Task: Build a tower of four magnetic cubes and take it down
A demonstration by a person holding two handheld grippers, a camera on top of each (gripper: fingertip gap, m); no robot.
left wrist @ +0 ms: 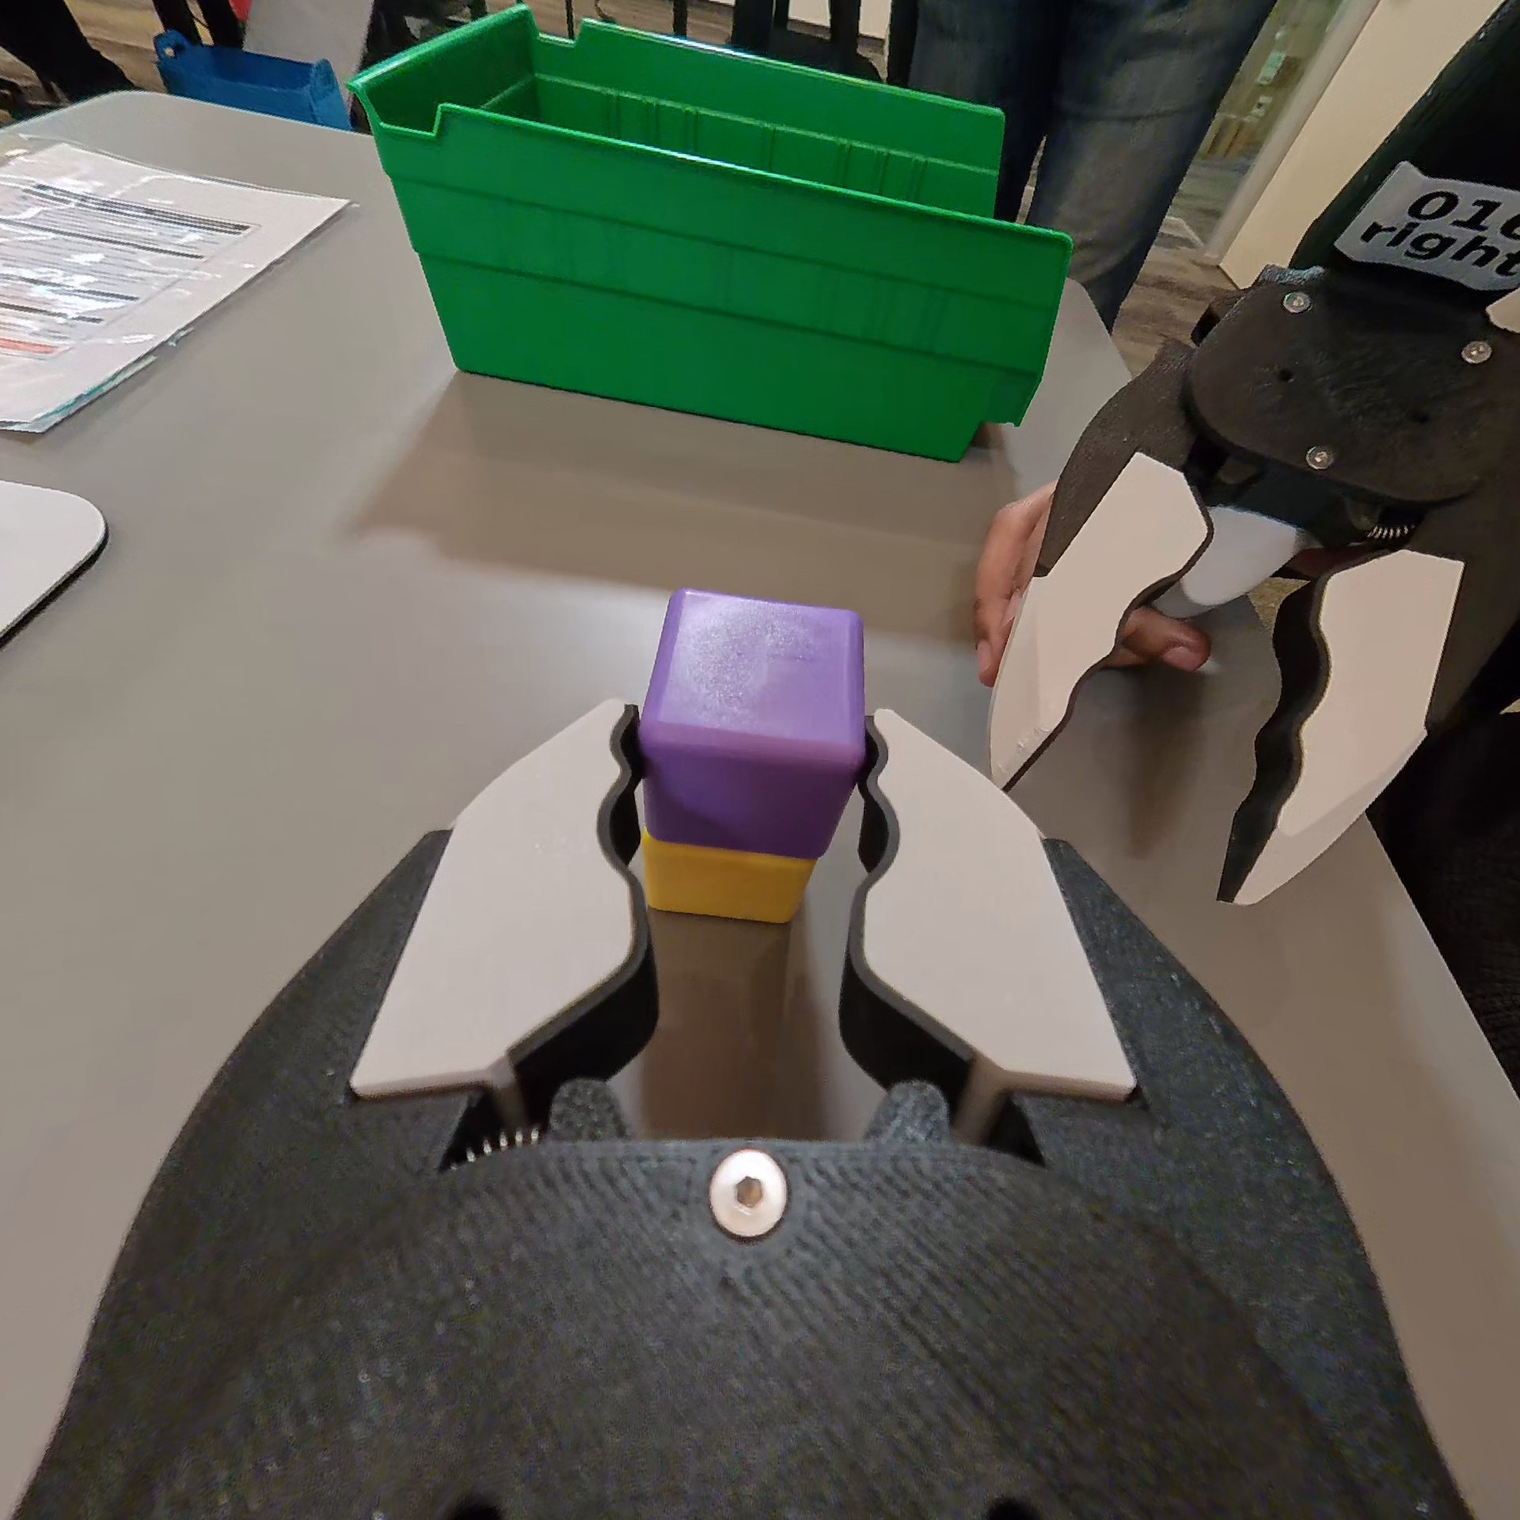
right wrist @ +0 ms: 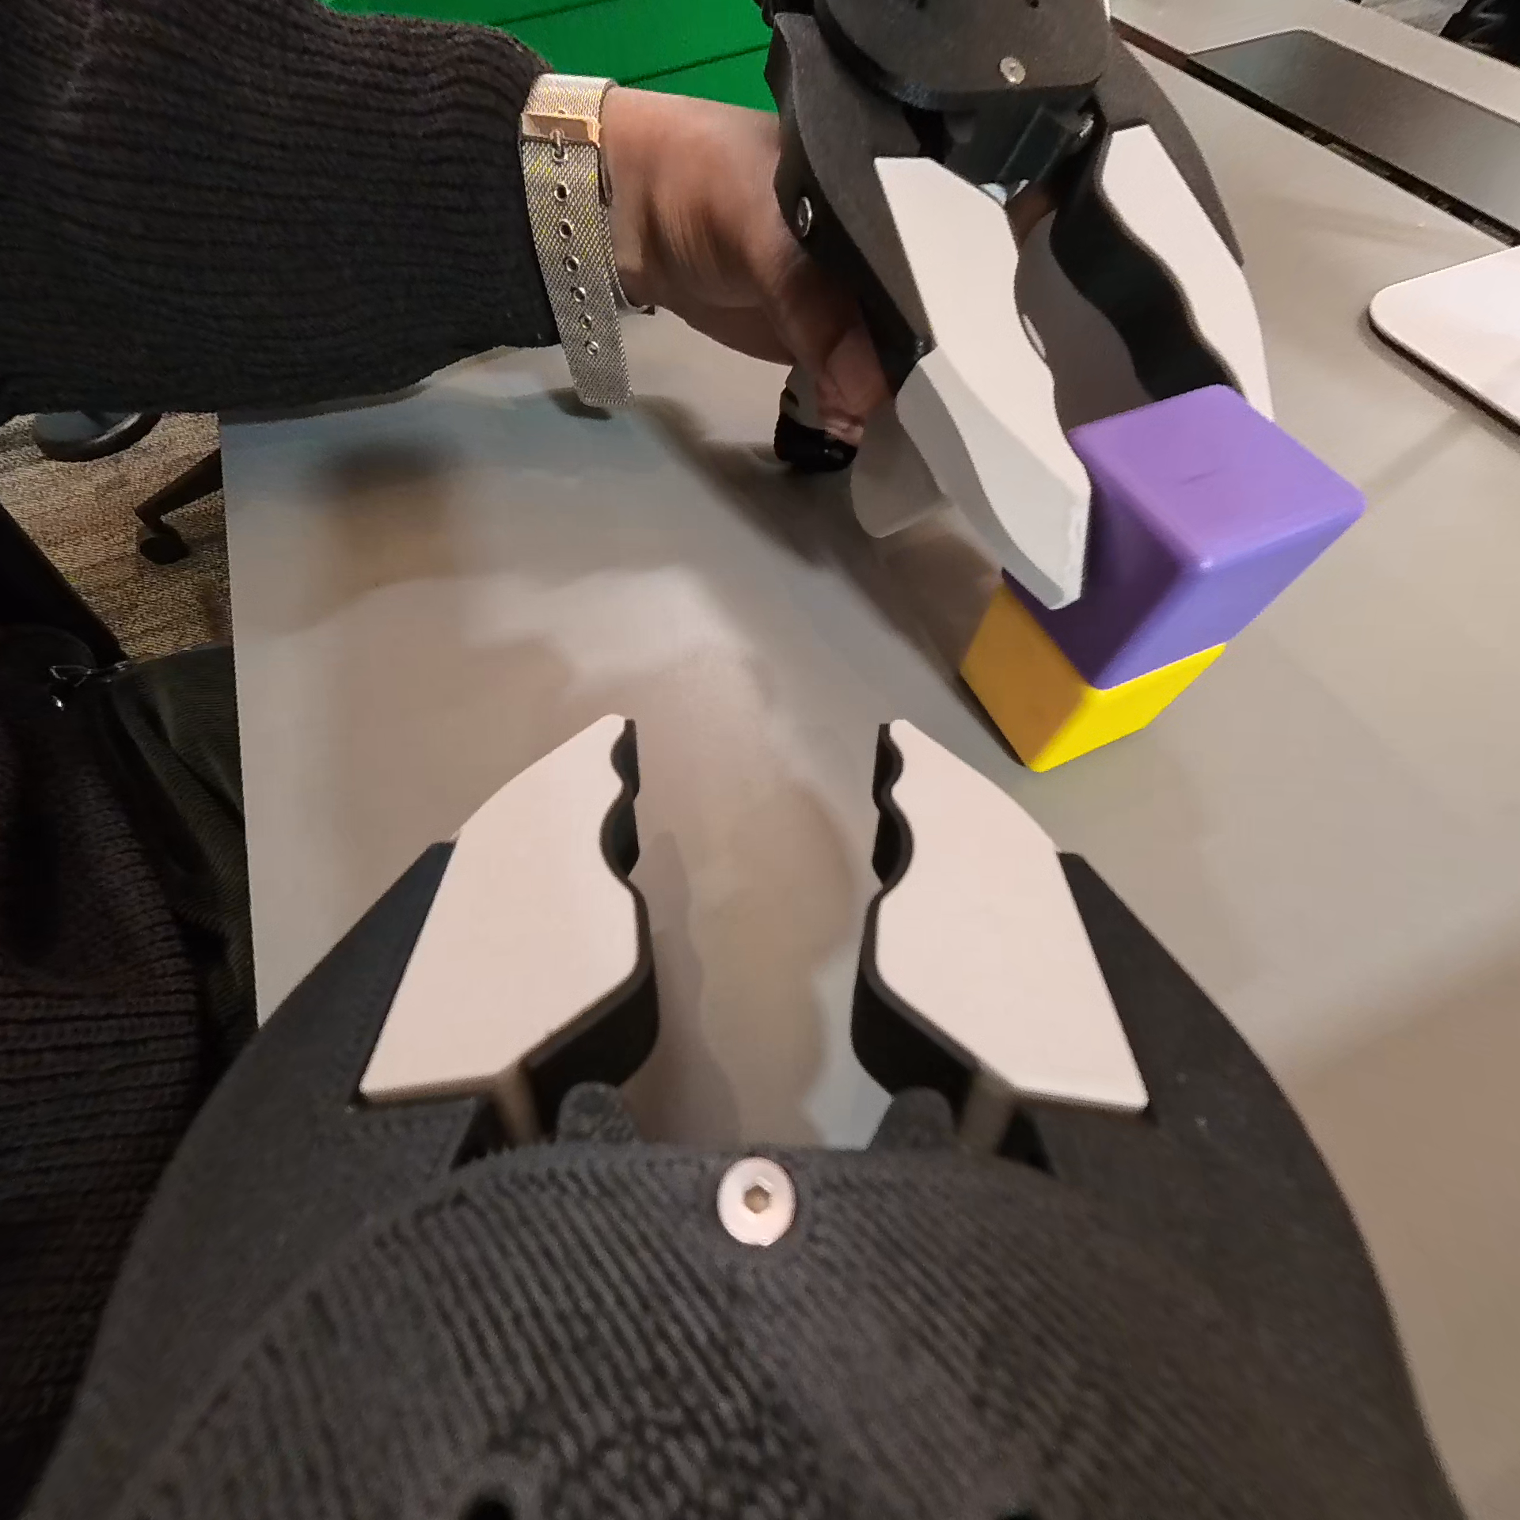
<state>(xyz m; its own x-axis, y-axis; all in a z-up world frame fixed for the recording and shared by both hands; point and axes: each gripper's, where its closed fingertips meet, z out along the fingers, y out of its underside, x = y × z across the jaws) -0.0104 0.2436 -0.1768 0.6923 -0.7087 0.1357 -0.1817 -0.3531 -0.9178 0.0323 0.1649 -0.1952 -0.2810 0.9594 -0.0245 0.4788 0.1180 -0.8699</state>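
Two cubes stand stacked on the grey tabletop [left wrist: 247, 658]: a purple cube [left wrist: 753, 724] sits on top of a yellow cube [left wrist: 724, 887], its edges turned slightly off those of the one below. The left gripper [left wrist: 750, 744] has its fingers [left wrist: 526, 888] closed against the purple cube, one pad pressing each side, while the yellow cube beneath rests on the tabletop untouched by the pads. In the right wrist view the same grip shows from the side: the left gripper [right wrist: 1168, 485] comes down at a slant, its near finger lies flat on the purple cube [right wrist: 1209, 535], and the yellow cube [right wrist: 1069, 699] peeks out below. A hand [right wrist: 715, 247] with a metal mesh watch strap [right wrist: 572, 238] and a dark knitted sleeve [right wrist: 247, 197] holds that gripper's handle. The right gripper [right wrist: 757, 790] hangs over bare tabletop [right wrist: 493, 617] with its fingers spread apart and nothing between them; the stack is near it, ahead and to its right. From the left wrist view the right gripper [left wrist: 1119, 831] appears just beside the stack on the right, tips pointing down, apart from both cubes, with a hand [left wrist: 1012, 576] on its grip. Beyond the stack a green plastic bin [left wrist: 740, 329] stands on the tabletop, well apart from the cubes, a blue container [left wrist: 247, 82] behind it. Printed sheets in a clear sleeve [left wrist: 123, 271] lie at far left, and a white rounded pad [left wrist: 41, 543] lies nearer.
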